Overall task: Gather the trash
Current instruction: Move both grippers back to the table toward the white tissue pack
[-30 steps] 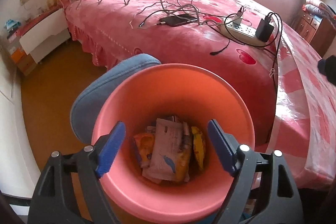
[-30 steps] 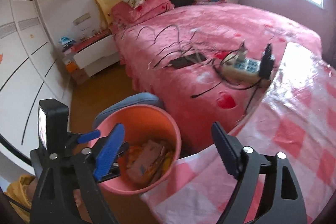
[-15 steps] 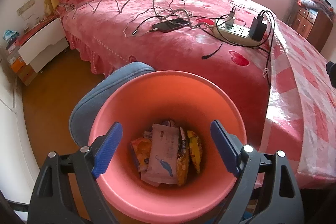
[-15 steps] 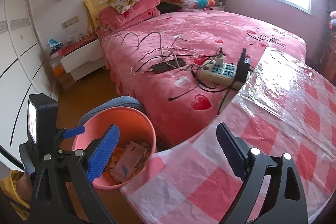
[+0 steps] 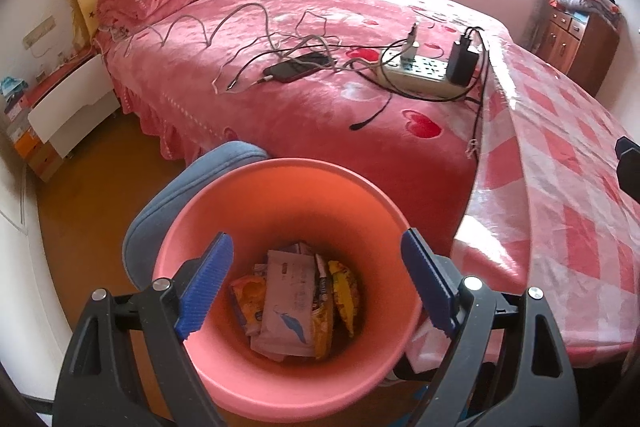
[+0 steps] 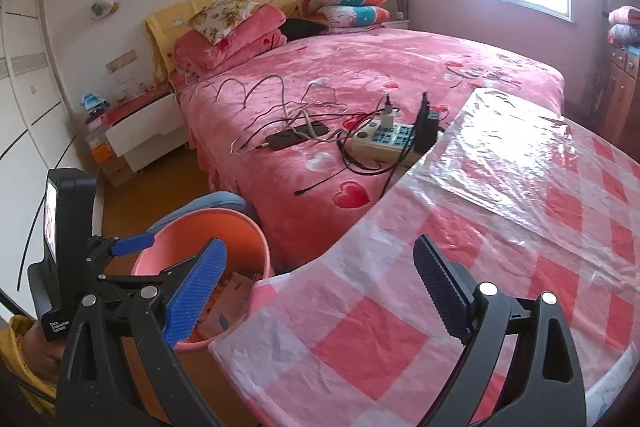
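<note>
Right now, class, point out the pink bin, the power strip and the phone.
pink bin (image 5: 288,183), left wrist view, far inner wall.
power strip (image 6: 384,143), right wrist view, socket face.
phone (image 5: 298,71), left wrist view, screen middle.

White lettering "Data Acquisition System" stands on the left gripper handle.

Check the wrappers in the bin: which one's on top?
The white wrapper with the blue feather mark; it lies over the orange one on its left and the yellow ones on its right.

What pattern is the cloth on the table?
Pink and white checks under clear plastic on the tablecloth; the right wrist view shows it best.
</note>
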`<state>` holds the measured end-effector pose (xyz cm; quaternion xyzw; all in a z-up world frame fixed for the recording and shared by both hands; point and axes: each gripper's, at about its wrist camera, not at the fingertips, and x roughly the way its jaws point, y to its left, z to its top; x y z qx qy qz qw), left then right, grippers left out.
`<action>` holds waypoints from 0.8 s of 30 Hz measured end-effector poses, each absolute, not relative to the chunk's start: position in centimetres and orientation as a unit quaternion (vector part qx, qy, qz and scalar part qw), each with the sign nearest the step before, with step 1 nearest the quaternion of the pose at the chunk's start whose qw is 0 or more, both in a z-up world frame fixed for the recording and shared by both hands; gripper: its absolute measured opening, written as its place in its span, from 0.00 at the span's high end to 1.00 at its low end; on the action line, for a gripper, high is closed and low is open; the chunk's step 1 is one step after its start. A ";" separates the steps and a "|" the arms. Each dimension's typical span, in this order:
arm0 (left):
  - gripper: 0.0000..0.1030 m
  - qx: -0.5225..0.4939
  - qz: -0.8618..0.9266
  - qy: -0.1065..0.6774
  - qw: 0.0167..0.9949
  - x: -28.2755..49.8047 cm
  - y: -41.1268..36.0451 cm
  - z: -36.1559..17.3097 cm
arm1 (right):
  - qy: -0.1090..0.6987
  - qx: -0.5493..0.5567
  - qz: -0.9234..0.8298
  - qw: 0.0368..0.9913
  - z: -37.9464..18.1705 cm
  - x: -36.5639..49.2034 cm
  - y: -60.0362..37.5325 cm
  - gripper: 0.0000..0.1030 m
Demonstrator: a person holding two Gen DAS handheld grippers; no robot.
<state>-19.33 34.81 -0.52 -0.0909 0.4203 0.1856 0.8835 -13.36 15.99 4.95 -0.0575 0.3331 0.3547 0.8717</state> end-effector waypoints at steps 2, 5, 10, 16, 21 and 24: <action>0.16 -0.086 0.182 0.418 0.886 -19.2 34.3 -0.2 | 0.324 -0.058 0.350 0.877 5.1 -13.5 15.3 0.09; 0.16 -0.081 0.178 0.415 0.889 -19.0 33.6 0.3 | 0.305 -0.056 0.343 0.887 5.4 -13.8 14.2 0.07; 0.16 -0.069 0.171 0.412 0.892 -18.6 32.2 0.9 | 0.285 -0.046 0.333 0.898 5.8 -14.0 12.3 0.06; 0.16 -0.056 0.159 0.406 0.898 -18.1 30.2 1.9 | 0.269 -0.032 0.326 0.906 6.3 -14.4 9.8 0.06; 0.16 -0.042 0.146 0.402 0.903 -17.6 28.3 2.6 | 0.267 -0.016 0.324 0.907 6.6 -14.8 7.7 0.06; 0.16 -0.035 0.139 0.400 0.905 -17.4 27.3 3.0 | 0.267 -0.010 0.319 0.909 6.6 -14.8 6.7 0.06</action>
